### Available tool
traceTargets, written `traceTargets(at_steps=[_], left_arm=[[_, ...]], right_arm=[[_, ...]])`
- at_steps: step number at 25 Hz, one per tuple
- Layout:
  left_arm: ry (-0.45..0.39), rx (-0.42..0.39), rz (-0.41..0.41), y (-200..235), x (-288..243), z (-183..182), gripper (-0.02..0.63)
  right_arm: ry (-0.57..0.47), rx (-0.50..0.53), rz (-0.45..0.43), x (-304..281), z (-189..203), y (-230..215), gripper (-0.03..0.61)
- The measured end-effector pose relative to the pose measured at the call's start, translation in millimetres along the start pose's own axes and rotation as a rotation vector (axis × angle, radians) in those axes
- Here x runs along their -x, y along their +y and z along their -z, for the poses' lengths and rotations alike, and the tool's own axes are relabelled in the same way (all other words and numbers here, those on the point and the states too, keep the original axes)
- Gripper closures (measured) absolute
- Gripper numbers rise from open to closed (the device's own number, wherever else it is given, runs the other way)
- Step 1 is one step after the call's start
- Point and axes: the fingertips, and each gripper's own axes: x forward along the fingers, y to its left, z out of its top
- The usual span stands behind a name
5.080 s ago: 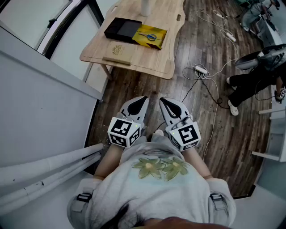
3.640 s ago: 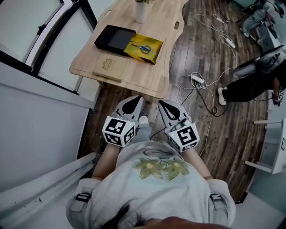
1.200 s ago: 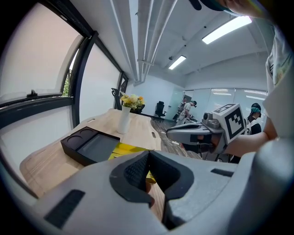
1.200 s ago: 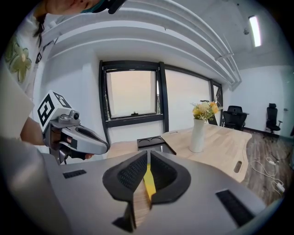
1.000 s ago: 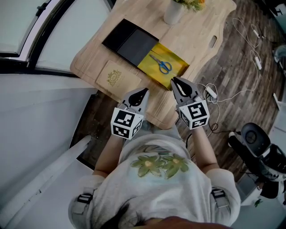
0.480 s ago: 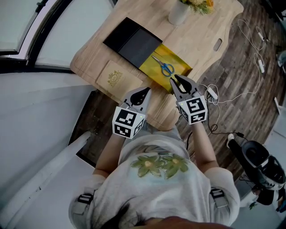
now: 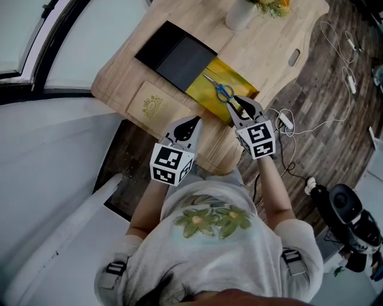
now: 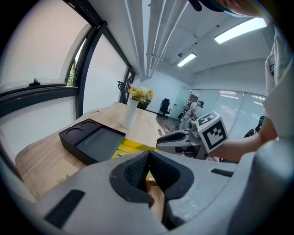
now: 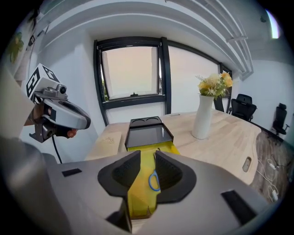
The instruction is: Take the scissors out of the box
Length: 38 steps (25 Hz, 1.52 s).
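Observation:
A black box [image 7: 173, 54] lies on the wooden table [image 7: 272, 45], with its yellow inner tray [image 7: 206, 98] slid out toward me. Blue-handled scissors [image 7: 220, 89] lie in that tray. My right gripper [image 7: 238, 100] hovers over the tray's near end, just short of the scissors. Its jaws are opening, with nothing between the pads. In the right gripper view the blue handle [image 9: 153, 180] and yellow tray [image 9: 140, 195] show through the gap of the right gripper [image 9: 147, 156]. My left gripper [image 7: 192, 121] hangs shut over the table's near edge. In its own view the left gripper [image 8: 148, 155] holds nothing.
A light wooden board [image 7: 152, 106] with an emblem lies left of the box. A white vase [image 7: 239, 15] with flowers stands at the table's far side. Cables [image 7: 338, 54] and a power strip [image 7: 284, 122] lie on the dark wood floor at the right.
I have come up to the table. The right gripper has dropped toward the yellow tray and its jaws have parted. The left gripper has barely shifted.

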Motion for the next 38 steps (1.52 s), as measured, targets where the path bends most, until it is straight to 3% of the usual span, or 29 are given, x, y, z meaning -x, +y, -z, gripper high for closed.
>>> traceTargets(at_steps=[38], left_arm=[[0.040, 0.066, -0.068, 31.5, -16.1, 9.4, 0.607]], right_arm=[[0.334, 0.078, -0.075, -91.7, 66.4, -31.2, 0.468]])
